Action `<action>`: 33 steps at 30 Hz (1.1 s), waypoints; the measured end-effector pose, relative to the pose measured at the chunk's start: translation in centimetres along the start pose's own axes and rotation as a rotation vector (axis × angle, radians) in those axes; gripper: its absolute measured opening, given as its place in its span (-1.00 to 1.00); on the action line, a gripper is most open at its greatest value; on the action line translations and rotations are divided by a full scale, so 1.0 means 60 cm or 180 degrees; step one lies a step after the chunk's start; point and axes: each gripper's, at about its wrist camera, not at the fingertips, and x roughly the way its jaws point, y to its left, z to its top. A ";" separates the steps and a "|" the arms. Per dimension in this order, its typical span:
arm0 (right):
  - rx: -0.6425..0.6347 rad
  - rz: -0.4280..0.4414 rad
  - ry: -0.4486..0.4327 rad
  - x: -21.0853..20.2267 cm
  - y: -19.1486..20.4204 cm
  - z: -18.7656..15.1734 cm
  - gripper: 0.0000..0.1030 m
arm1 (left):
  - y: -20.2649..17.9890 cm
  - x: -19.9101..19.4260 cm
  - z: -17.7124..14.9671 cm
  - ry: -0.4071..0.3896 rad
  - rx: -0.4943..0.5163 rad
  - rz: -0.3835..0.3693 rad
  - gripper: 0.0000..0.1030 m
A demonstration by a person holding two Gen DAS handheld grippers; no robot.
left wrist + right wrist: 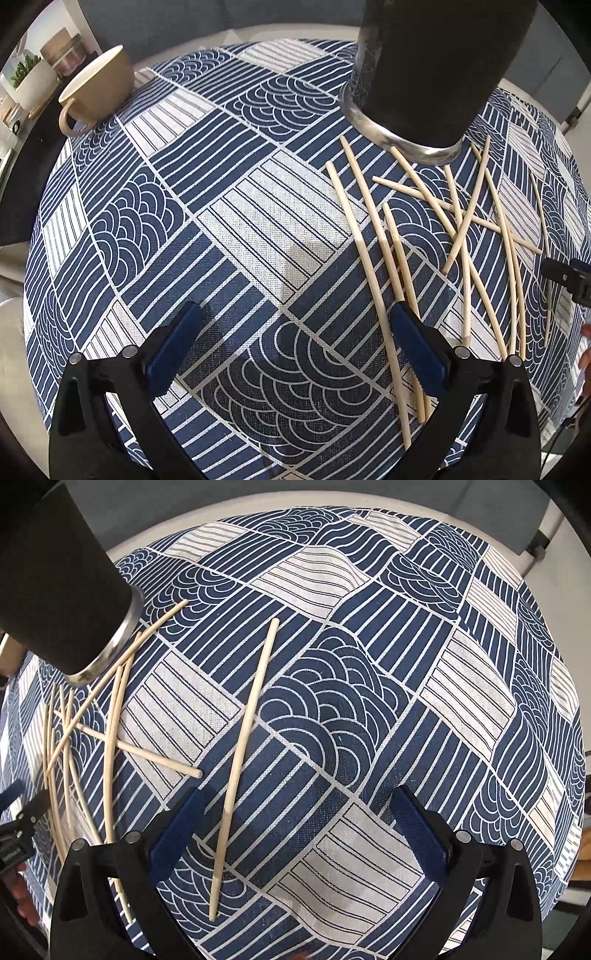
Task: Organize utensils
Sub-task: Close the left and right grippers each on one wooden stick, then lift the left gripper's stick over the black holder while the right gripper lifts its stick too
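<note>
Several pale wooden chopsticks (pixel 458 221) lie scattered and crossed on the blue-and-white patterned tablecloth (pixel 221 206), in front of a tall black tumbler with a steel base (pixel 428 74). My left gripper (pixel 295 332) is open and empty, just left of the pile; one long chopstick (pixel 373 266) passes its right finger. In the right wrist view the pile (pixel 74 738) lies at the left by the tumbler (pixel 62 587). My right gripper (pixel 295 812) is open and empty; a single chopstick (pixel 240 753) lies between its fingers, near the left one.
A tan mug (pixel 96 88) stands at the table's far left edge. A white pot with a plant (pixel 33 81) and jars sit on a shelf beyond. The other gripper's tip (pixel 569 277) shows at the right edge. The cloth (pixel 406 664) is wrinkled.
</note>
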 end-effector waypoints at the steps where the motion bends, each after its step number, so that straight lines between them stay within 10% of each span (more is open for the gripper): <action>1: -0.0002 0.0001 0.0008 0.001 -0.001 0.001 0.88 | 0.001 0.002 0.003 0.0016 -0.0028 0.0010 0.92; 5: -0.0100 0.0024 0.0103 0.006 0.005 0.011 0.78 | 0.005 -0.002 0.006 -0.0006 -0.0082 0.0036 0.86; 8: -0.0162 0.0043 0.0076 -0.009 0.000 0.012 -0.15 | 0.013 -0.024 0.004 -0.0034 -0.0087 0.0030 0.23; 10: -0.0219 0.0052 0.0117 -0.016 -0.010 0.018 -0.86 | 0.020 -0.034 0.003 0.0007 -0.0069 0.0016 -0.64; 12: -0.0235 0.0100 0.0144 -0.015 -0.020 0.020 -0.88 | 0.032 -0.041 -0.003 0.0096 -0.0079 -0.0053 -0.90; 26: -0.0136 0.0550 -0.0043 -0.053 -0.095 -0.009 -0.98 | 0.131 -0.099 -0.080 0.0196 -0.0606 0.0013 -0.91; 29: -0.0139 0.0824 -0.0062 -0.062 -0.093 -0.023 -0.87 | 0.133 -0.119 -0.099 0.0163 -0.0644 0.0042 -0.91; 33: -0.0242 0.0863 -0.0110 -0.064 -0.063 -0.023 -0.09 | 0.140 -0.157 -0.132 0.0106 -0.0683 0.0032 -0.91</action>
